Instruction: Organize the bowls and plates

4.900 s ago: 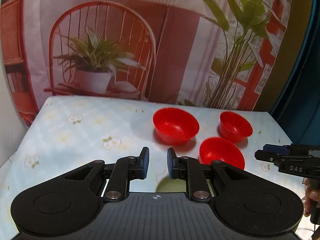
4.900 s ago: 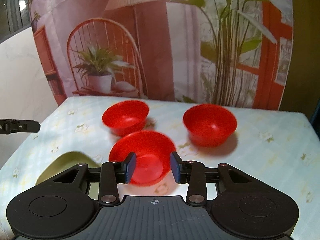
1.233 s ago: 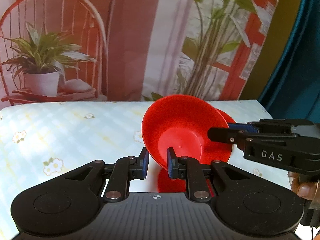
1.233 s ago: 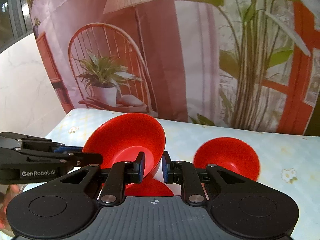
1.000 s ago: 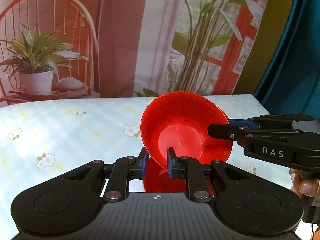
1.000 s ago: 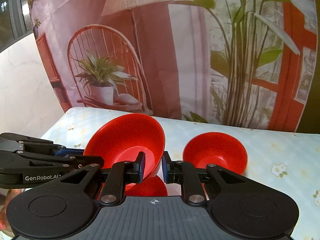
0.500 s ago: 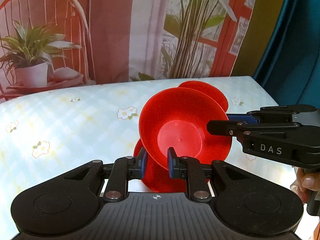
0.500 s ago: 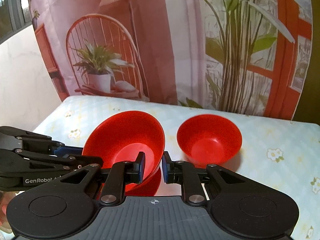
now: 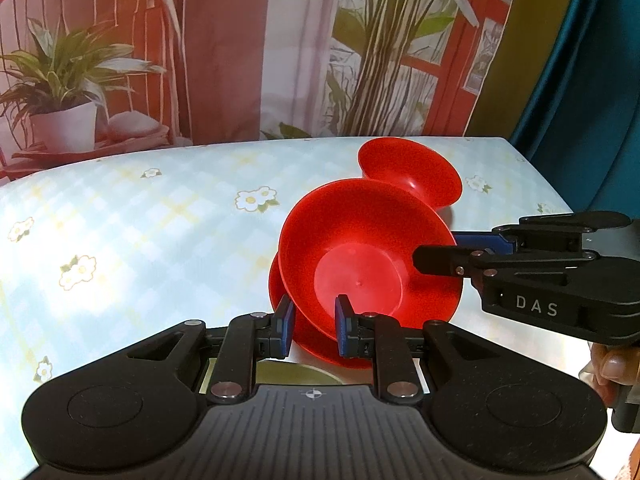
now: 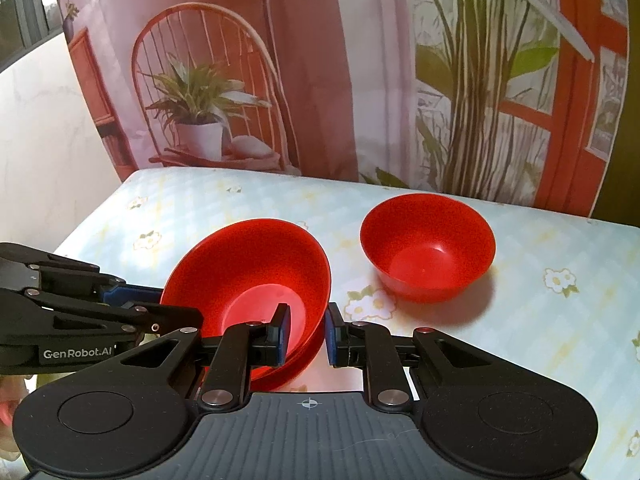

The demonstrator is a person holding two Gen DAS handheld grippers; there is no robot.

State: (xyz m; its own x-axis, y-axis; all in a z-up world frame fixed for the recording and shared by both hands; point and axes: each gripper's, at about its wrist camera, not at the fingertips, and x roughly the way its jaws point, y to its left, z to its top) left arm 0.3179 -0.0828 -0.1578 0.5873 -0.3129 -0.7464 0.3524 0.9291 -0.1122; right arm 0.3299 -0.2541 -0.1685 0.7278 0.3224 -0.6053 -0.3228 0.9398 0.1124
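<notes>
A red bowl (image 9: pixel 360 256) (image 10: pixel 256 272) hangs tilted between both grippers, just above a second red bowl (image 9: pixel 308 340) on the table; only that lower bowl's rim shows (image 10: pixel 300 364). My left gripper (image 9: pixel 311 326) is shut on the held bowl's near rim. My right gripper (image 10: pixel 305 334) is shut on the opposite rim, and its fingers (image 9: pixel 440 258) show from the side in the left wrist view. A third red bowl (image 9: pixel 408 172) (image 10: pixel 428 244) stands alone on the table beyond.
The table (image 9: pixel 140 216) has a pale floral cloth (image 10: pixel 540 304). An olive-green plate (image 9: pixel 296 376) lies under my left gripper at the near edge. A printed backdrop with chair and plants stands behind the table.
Both grippers have carried the held bowl lower and over the second bowl. The third bowl now sits clear behind it.
</notes>
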